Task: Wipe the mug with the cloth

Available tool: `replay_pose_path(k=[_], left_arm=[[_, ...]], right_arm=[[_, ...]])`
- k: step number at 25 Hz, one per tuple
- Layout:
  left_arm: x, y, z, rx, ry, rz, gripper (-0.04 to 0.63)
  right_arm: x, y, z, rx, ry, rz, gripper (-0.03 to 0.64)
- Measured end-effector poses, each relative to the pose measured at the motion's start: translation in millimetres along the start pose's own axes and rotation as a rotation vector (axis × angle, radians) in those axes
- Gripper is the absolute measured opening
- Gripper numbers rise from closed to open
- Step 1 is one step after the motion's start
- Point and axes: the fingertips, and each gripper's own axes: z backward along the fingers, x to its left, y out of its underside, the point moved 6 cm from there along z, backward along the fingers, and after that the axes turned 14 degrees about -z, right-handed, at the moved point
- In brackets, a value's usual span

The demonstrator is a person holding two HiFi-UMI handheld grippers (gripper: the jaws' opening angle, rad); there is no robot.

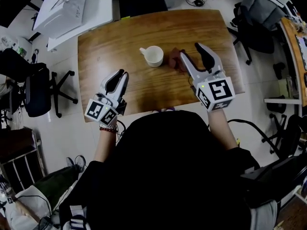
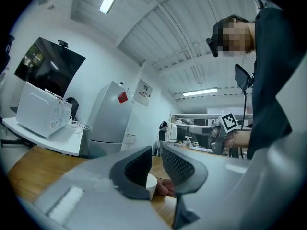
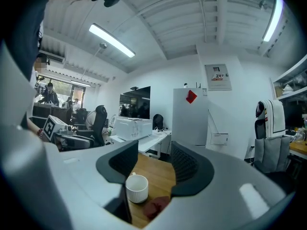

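A white ribbed mug (image 1: 154, 56) stands upright on the wooden table (image 1: 115, 47), handle to the left. A crumpled dark red cloth (image 1: 173, 59) lies right beside it on the right. My right gripper (image 1: 190, 50) hovers over the cloth, open wide, its left finger above the cloth's right edge and nothing between the jaws. In the right gripper view the mug (image 3: 136, 188) and cloth (image 3: 156, 206) lie just ahead and below. My left gripper (image 1: 121, 74) is near the table's front left, open by a narrow gap and empty, pointing toward the mug (image 2: 150, 185).
A white desk with a printer (image 1: 67, 6) stands beyond the table's far left corner. Black office chairs sit at left (image 1: 41, 87) and far right (image 1: 256, 18). The person's body covers the table's front edge.
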Motion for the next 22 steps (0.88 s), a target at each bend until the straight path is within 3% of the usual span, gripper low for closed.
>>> replay_pose_path(k=[8, 22], left_arm=[[-16.4, -0.1, -1.8, 0.007, 0.014, -0.005, 0.066], [2.7, 7.9, -1.9, 0.002, 0.001, 0.017, 0.066]], right_arm=[[-7.6, 1.6, 14.2, 0.004, 0.018, -0.003, 0.216], [-9.2, 8.3, -3.5, 0.043, 0.019, 0.004, 0.215]])
